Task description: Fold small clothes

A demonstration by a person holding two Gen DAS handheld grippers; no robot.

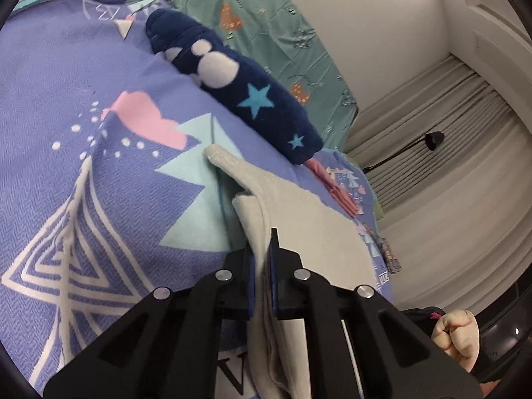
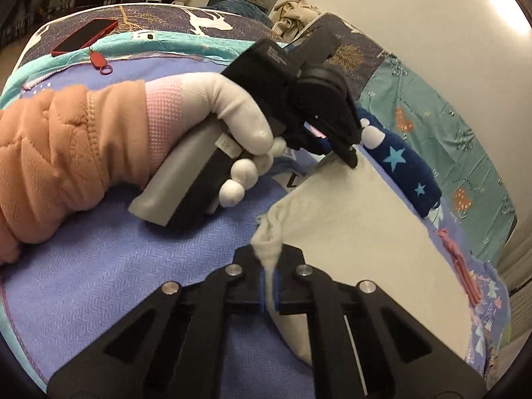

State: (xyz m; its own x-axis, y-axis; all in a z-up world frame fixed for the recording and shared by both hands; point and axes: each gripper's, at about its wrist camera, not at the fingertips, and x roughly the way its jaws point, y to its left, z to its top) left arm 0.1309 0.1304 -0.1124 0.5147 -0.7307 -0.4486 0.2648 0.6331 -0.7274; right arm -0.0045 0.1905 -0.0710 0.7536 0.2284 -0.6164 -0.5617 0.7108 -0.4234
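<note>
A bed (image 2: 83, 266) fills most of both views, covered by a lavender blanket (image 1: 66, 99) printed with white triangles, mint shapes and pink clouds; a teal sheet (image 1: 266, 16) with orange figures lies beyond it, next to a pale wall. On the blanket lies the task's thing, a small cream garment (image 2: 359, 232), spread flat between the two grippers, with its far end tapering to a point in the left wrist view.

Just beyond the garment rests a rolled navy fleece item (image 1: 239, 83) with white blobs and blue stars, and beside that a narrow pink cloth (image 1: 339, 189) lies near the bed's edge.

The left hand (image 2: 212, 123), in a white glove with a pink cuff and a peach quilted sleeve (image 2: 50, 166) behind it, holds the left gripper (image 1: 262, 259). Its jaws are closed tight on a gathered edge of the cream garment, which runs up between the blue pads. The right gripper (image 2: 268, 276) is likewise clamped shut, pinching a bunched corner of the same garment that sticks up as a small tuft above the fingers.

At the far side of the bed lie a red phone (image 2: 84, 36) and a small red tag (image 2: 98, 60).
</note>
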